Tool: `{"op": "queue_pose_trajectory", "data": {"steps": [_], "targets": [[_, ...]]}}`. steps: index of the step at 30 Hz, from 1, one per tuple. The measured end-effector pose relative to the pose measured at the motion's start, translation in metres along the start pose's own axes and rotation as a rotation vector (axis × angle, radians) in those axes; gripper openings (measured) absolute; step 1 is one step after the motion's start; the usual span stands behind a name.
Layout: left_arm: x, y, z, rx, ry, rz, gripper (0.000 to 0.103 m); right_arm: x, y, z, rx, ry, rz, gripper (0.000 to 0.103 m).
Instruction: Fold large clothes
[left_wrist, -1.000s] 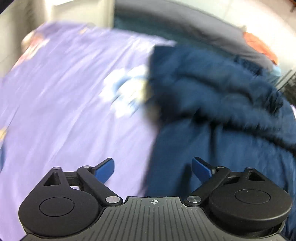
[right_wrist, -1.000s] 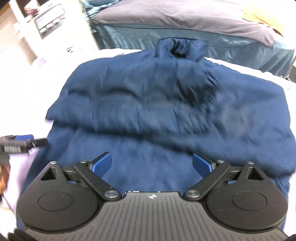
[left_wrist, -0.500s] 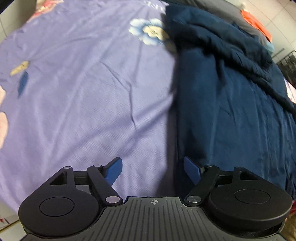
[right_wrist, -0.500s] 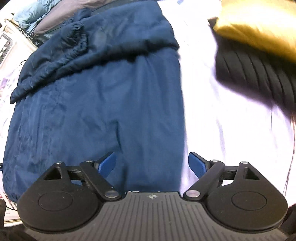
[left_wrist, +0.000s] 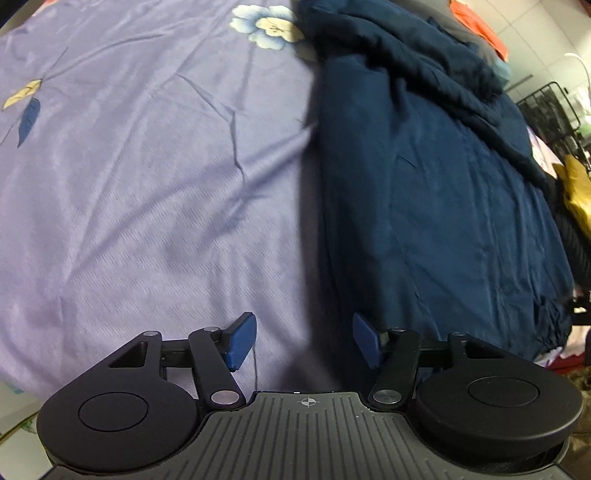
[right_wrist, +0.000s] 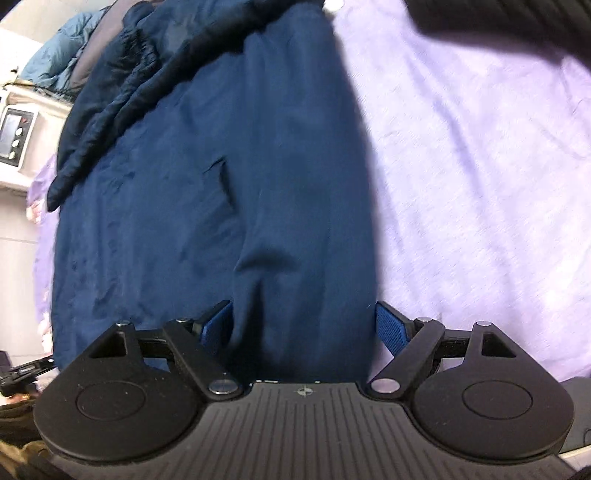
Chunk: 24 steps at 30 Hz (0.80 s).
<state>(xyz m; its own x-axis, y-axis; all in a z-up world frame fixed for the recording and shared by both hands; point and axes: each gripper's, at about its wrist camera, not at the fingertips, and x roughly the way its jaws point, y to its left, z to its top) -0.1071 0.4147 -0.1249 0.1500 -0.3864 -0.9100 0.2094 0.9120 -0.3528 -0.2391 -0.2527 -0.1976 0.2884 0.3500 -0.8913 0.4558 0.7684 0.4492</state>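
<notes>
A large navy blue jacket (left_wrist: 436, 177) lies spread on a lilac flowered bedsheet (left_wrist: 147, 166), its sleeves folded across the upper part. My left gripper (left_wrist: 303, 339) is open and empty, low at the jacket's left bottom edge, with the sheet under its left finger. In the right wrist view the jacket (right_wrist: 207, 177) fills the left and middle. My right gripper (right_wrist: 304, 325) is open, and the jacket's right bottom edge lies between its fingers, which are not closed on it.
A yellow garment (left_wrist: 578, 192) and a dark item lie on the bed right of the jacket. A black garment (right_wrist: 498, 22) lies at the top right of the right wrist view. A white appliance (right_wrist: 16, 133) stands beyond the bed's far side.
Both grippers have dropped from above the jacket to its bottom corners, left at the left edge and right at the right edge. Both stay open.
</notes>
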Motion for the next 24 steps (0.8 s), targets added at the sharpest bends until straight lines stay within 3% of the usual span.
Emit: {"op": "queue_pose_trajectory", "data": {"steps": [8, 12, 18, 20, 24], "targets": [[-0.021, 0.027, -0.007, -0.148, -0.081, -0.050, 0.103, -0.011, -0.021, -0.005, 0.075, 0.009, 0.002, 0.085], [-0.031, 0.048, -0.001, -0.221, -0.085, -0.008, 0.103, -0.013, -0.019, -0.005, 0.071, 0.009, -0.006, 0.088], [-0.049, 0.052, 0.014, -0.217, -0.168, -0.117, 0.103, -0.008, -0.020, -0.001, 0.067, 0.042, -0.004, 0.089], [-0.031, 0.040, 0.020, -0.199, -0.134, -0.157, 0.103, -0.003, -0.020, 0.001, 0.078, 0.061, 0.014, 0.089], [0.017, 0.005, 0.026, -0.129, 0.032, -0.231, 0.103, 0.005, -0.013, 0.001, 0.085, 0.099, 0.048, 0.088]]}}
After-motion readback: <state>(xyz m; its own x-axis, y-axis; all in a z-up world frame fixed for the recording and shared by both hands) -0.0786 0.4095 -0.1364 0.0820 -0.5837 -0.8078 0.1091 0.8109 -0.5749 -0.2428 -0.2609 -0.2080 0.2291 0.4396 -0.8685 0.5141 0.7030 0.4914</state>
